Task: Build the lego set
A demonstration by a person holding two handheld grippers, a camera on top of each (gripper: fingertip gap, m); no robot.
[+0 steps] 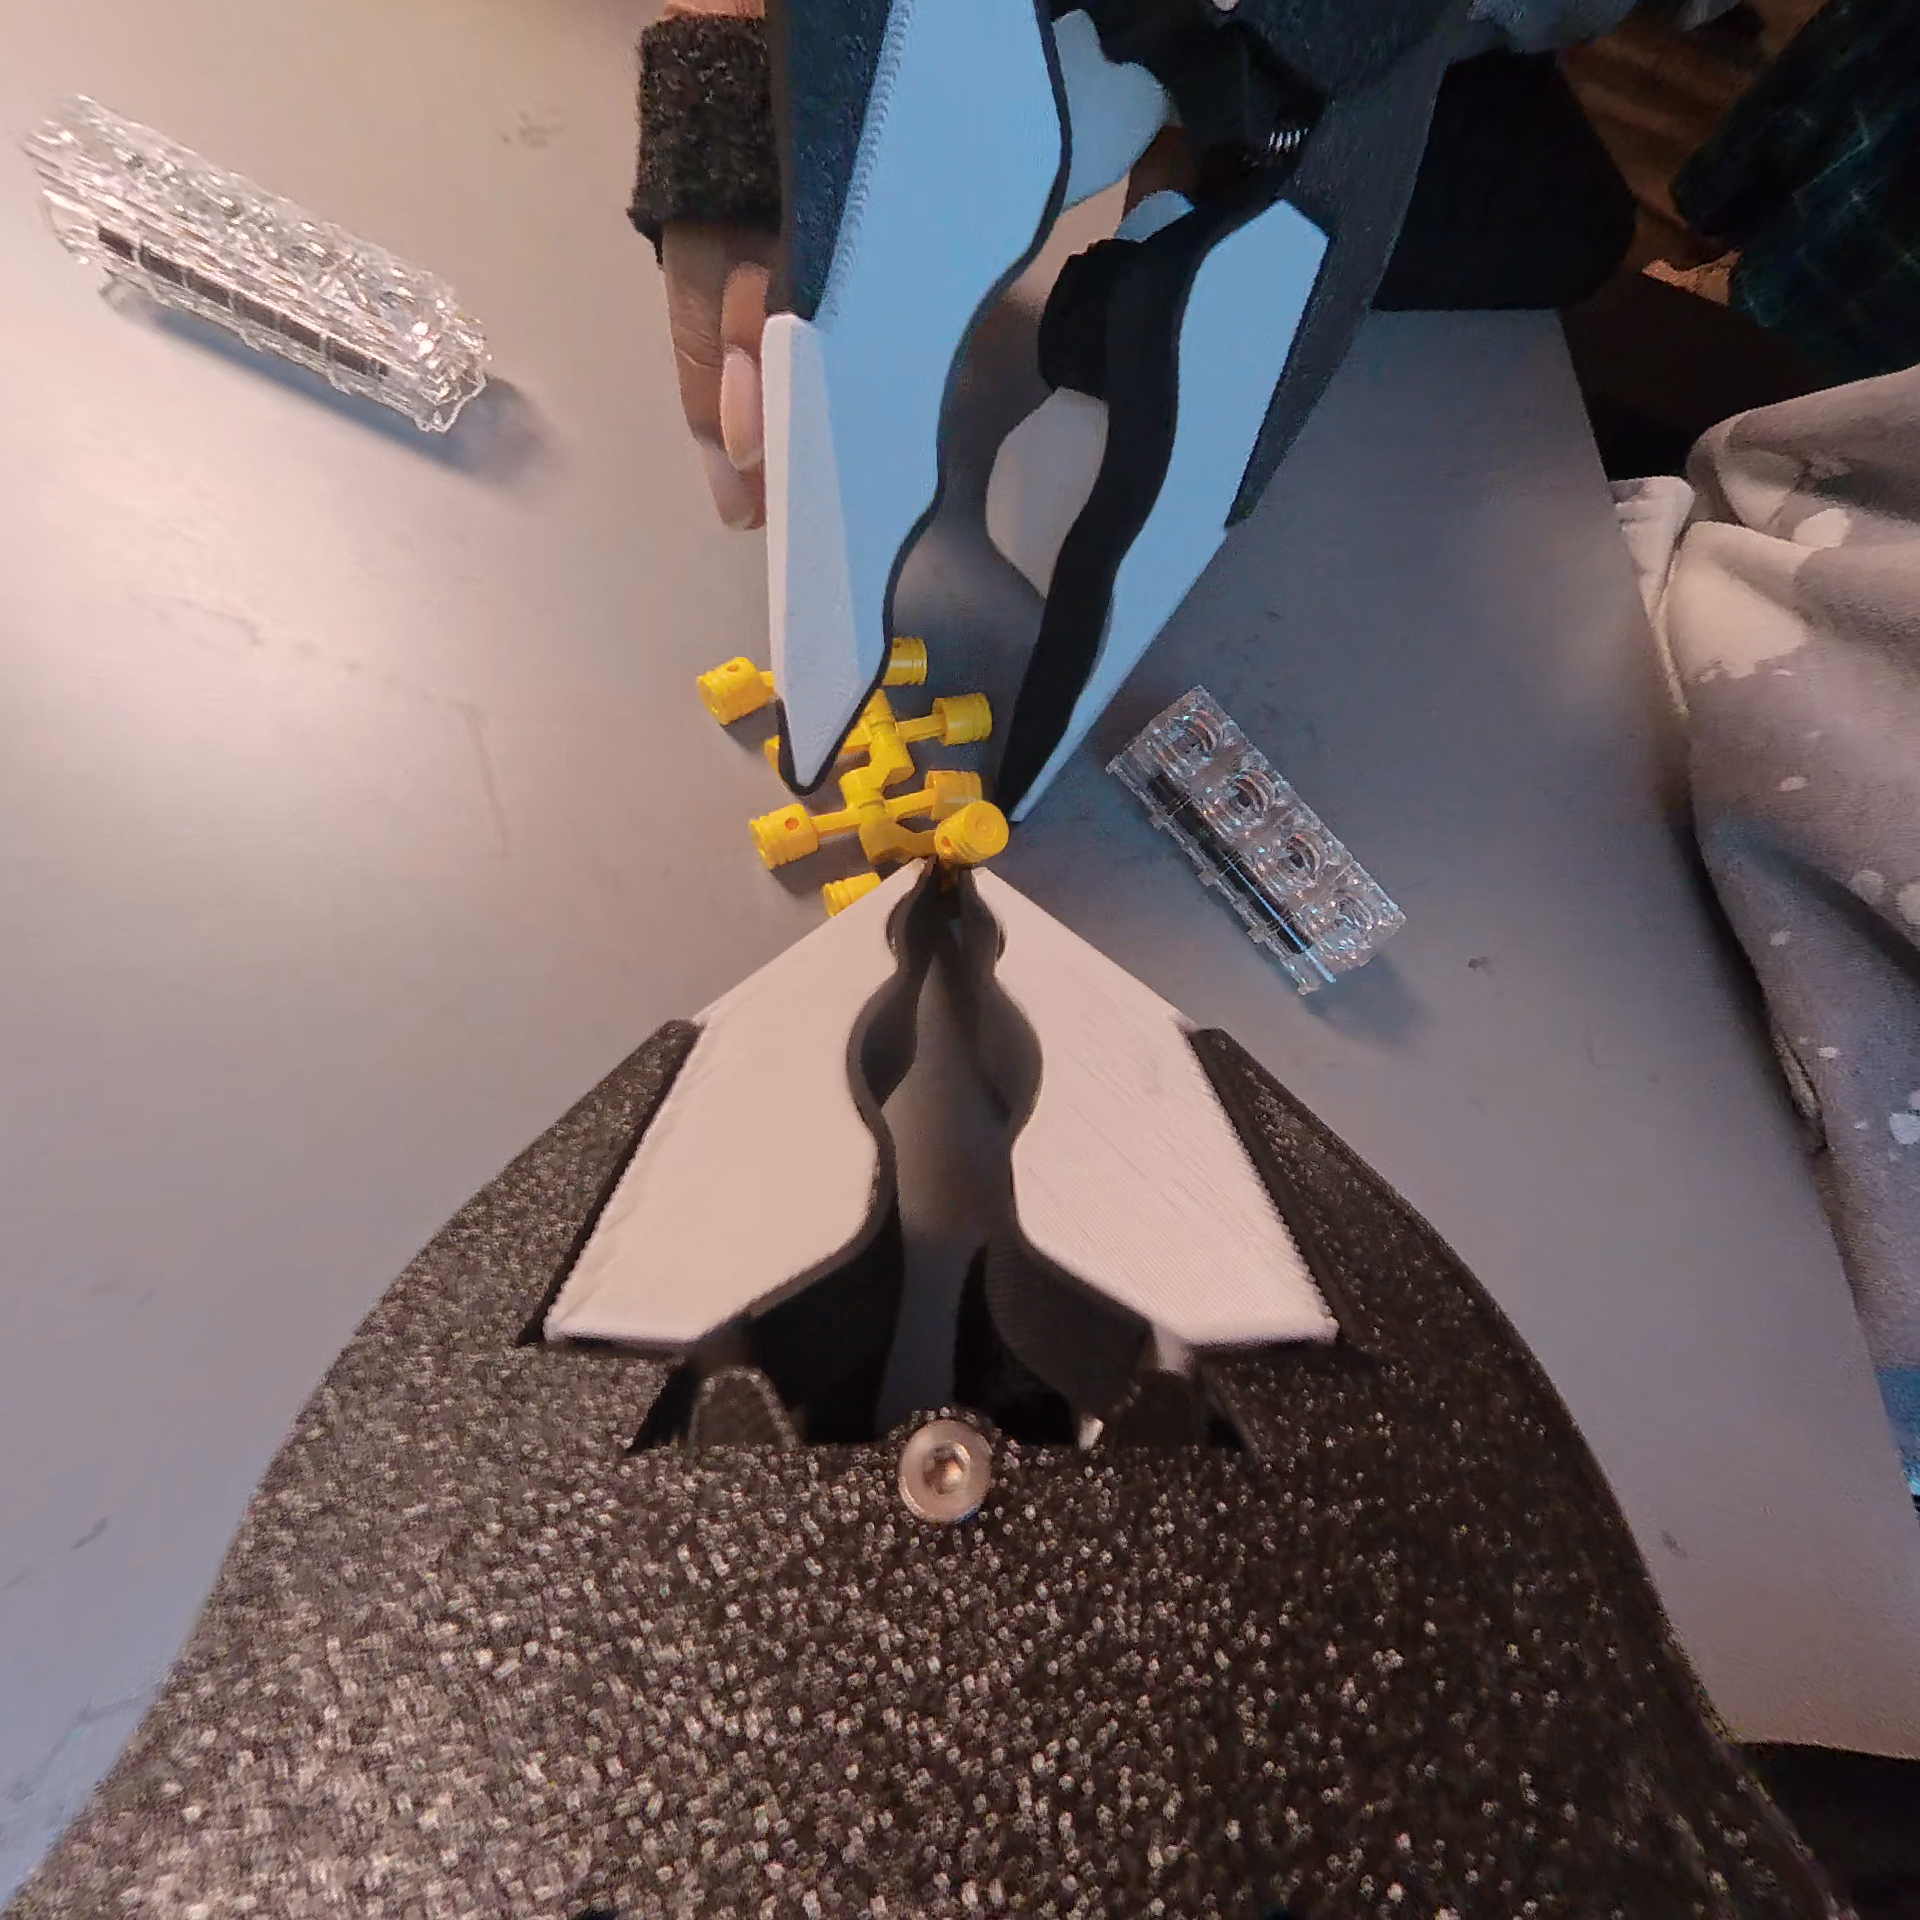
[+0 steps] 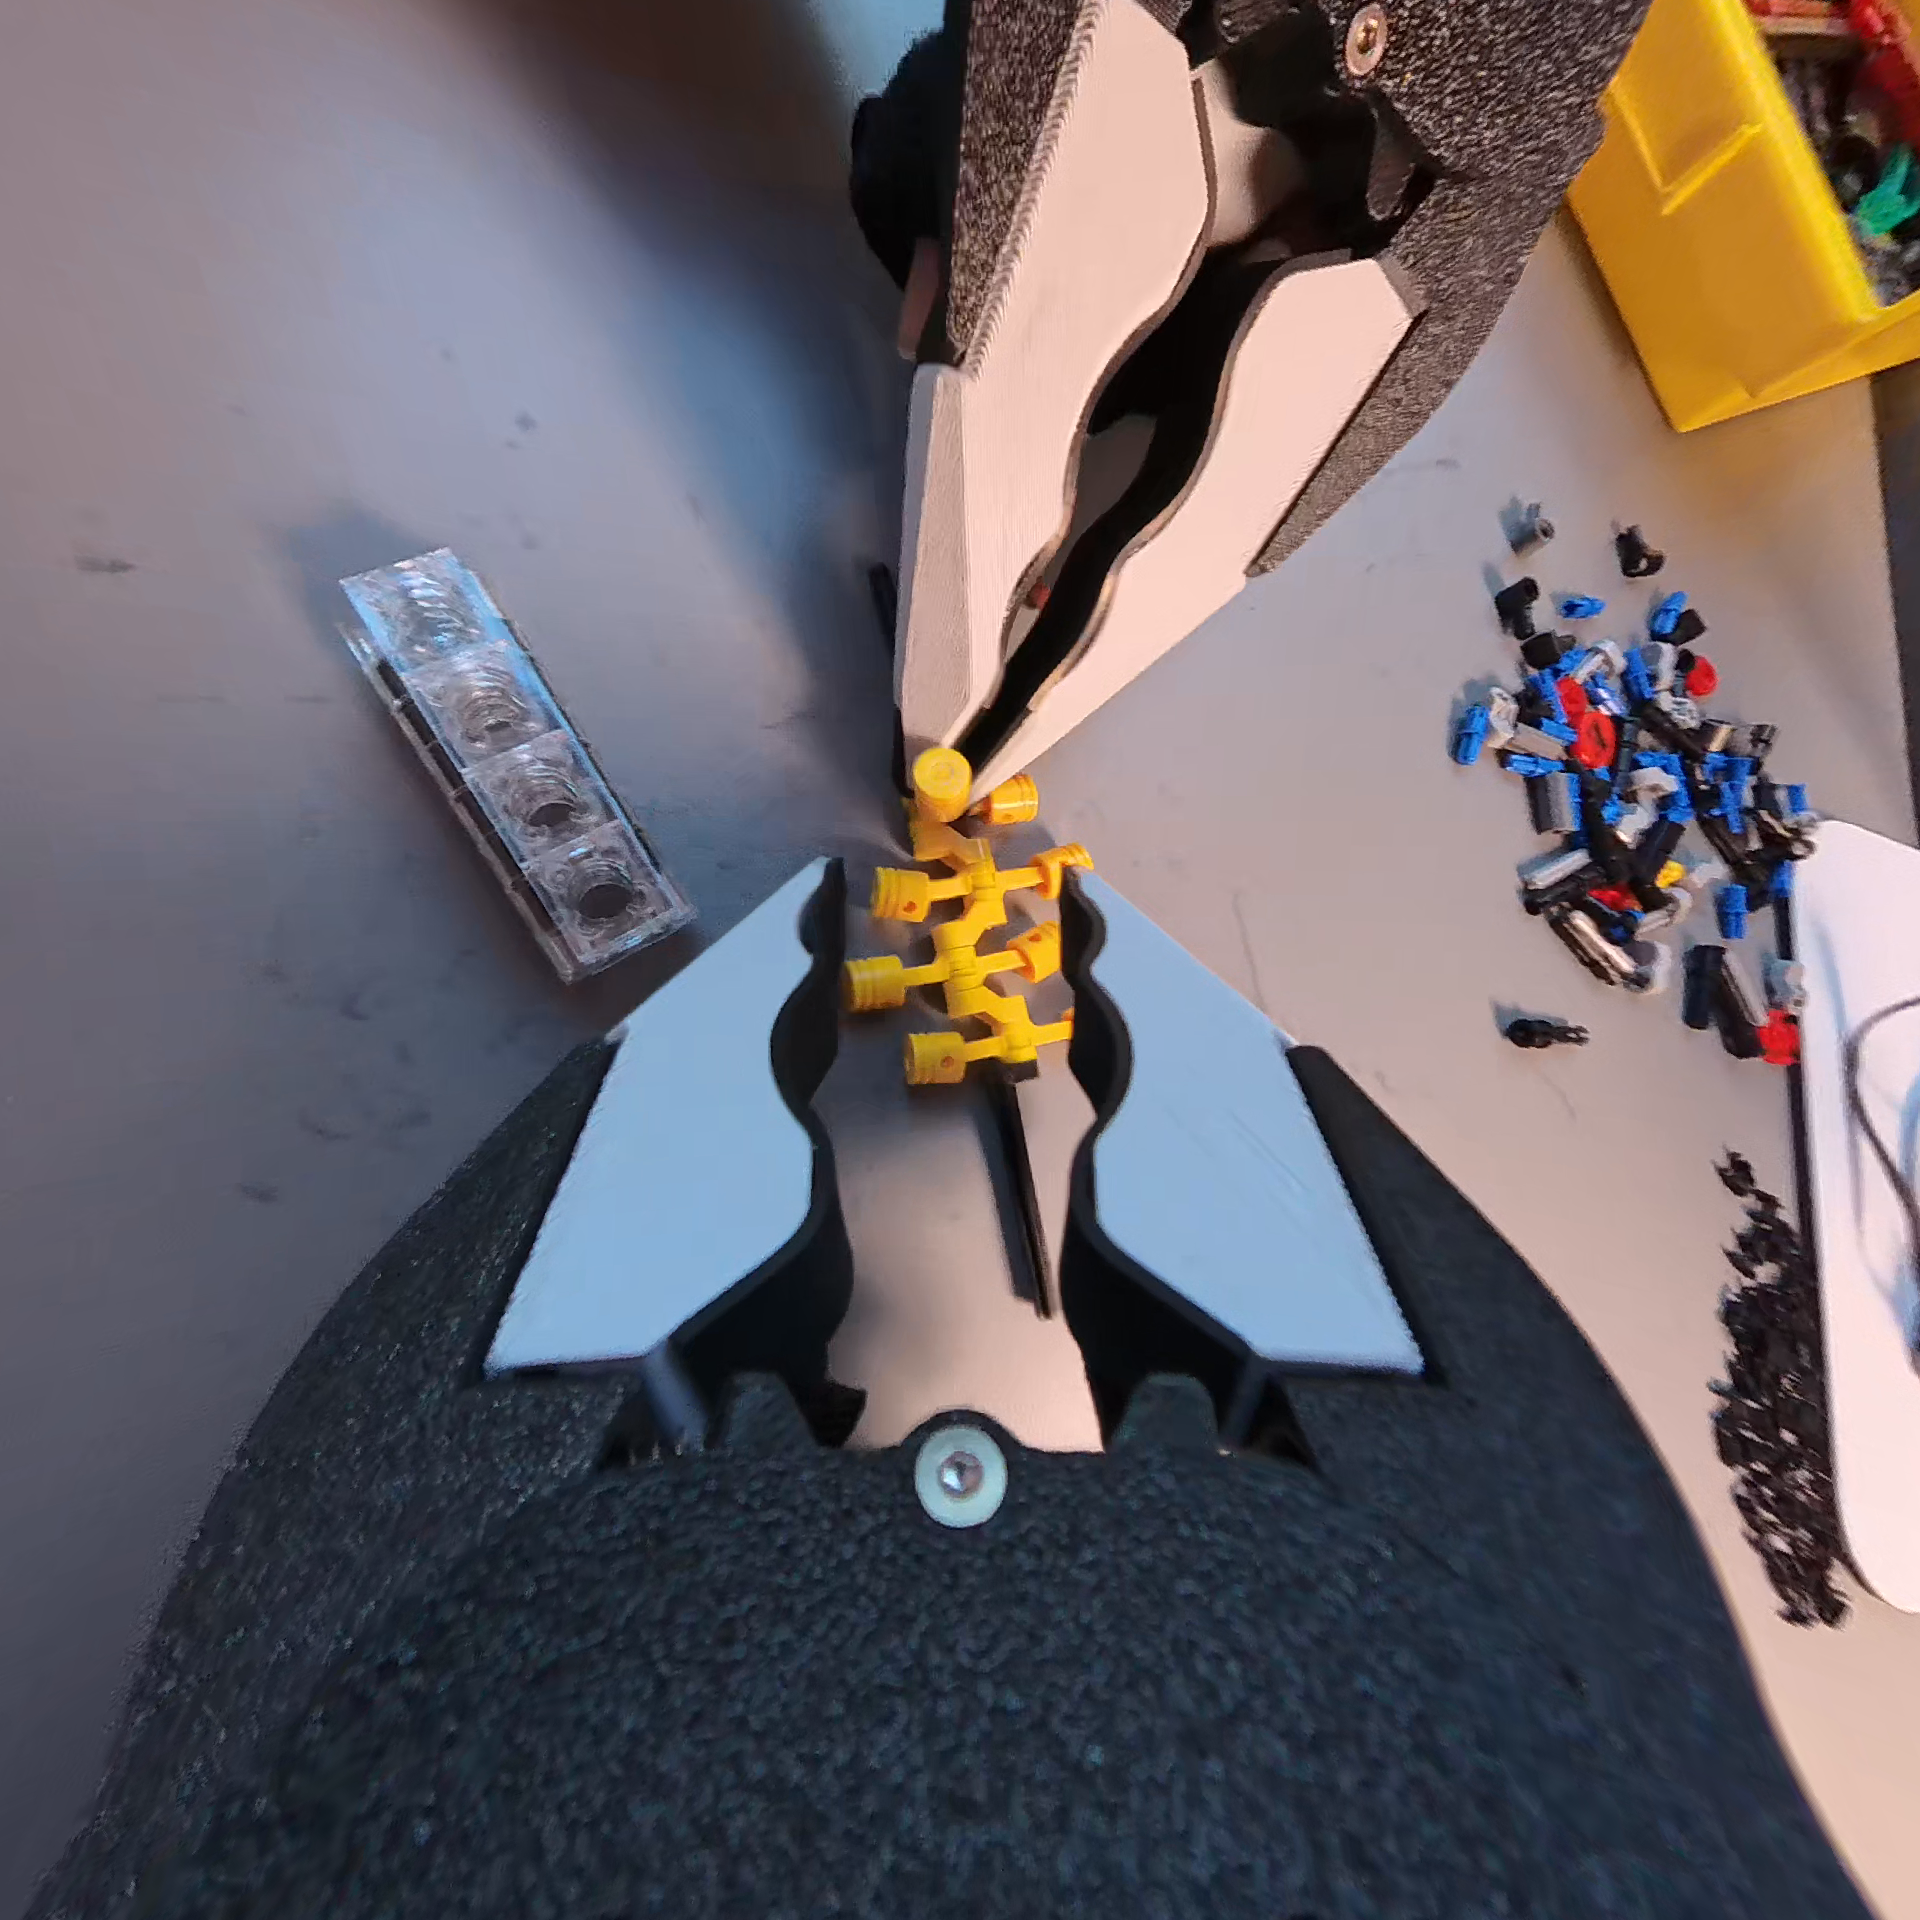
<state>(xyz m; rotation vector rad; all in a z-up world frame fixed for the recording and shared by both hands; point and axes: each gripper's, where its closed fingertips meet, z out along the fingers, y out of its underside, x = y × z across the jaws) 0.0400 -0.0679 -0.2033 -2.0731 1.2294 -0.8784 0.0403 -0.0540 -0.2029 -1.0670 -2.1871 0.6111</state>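
A yellow piston-and-crankshaft assembly [image 1: 883, 790] lies on the grey table, with a black axle [image 2: 1023, 1195] sticking out of one end. My left gripper [image 1: 943, 881] is shut on the other end of the assembly, next to an upright yellow piston [image 1: 971, 831]. In the right wrist view it comes in from the top [image 2: 966, 758]. My right gripper [image 2: 951, 873] is open, with a finger on each side of the assembly [image 2: 966, 966], apart from it. In the left wrist view it comes down from the top [image 1: 909, 795].
A clear engine block [image 1: 1257, 836] lies beside the assembly, seen also in the right wrist view [image 2: 514, 758]. A second clear block [image 1: 260, 260] lies farther off. A pile of small parts [image 2: 1642, 790], black pins [image 2: 1777, 1392], a yellow bin [image 2: 1714, 208] and a grey cloth [image 1: 1808, 831] are nearby. Both grippers' tips are close together, under 4 cm apart.
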